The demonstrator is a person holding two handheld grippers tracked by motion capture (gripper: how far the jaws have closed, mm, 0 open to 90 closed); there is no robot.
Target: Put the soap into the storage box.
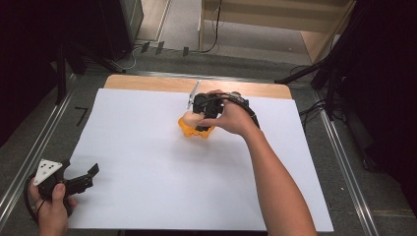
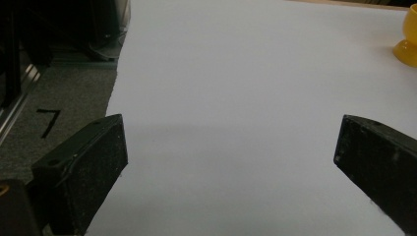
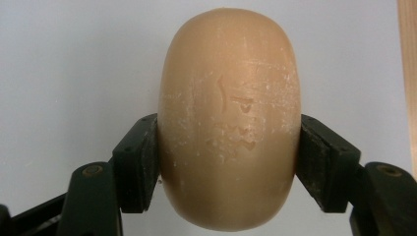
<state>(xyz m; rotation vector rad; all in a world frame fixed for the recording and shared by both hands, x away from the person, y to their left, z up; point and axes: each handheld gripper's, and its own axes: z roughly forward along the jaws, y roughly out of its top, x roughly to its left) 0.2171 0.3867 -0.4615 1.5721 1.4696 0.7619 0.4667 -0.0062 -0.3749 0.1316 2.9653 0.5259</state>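
Black jaws of the left gripper (image 1: pixel 91 176) gaped idle at the near table (image 1: pixel 147 196) edge. Farther off, the right gripper (image 3: pixel 228 152) clamped a tan soap bar (image 3: pixel 229 118) across its short sides, long axis running away, over the yellow holder (image 1: pixel 189 129).

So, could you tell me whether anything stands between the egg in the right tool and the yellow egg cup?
Nothing visible does. The right tool is clamped on the tan egg, and in the high view the egg sits directly above or at the yellow egg cup, with nothing between them. Whether it already touches the cup cannot be told.
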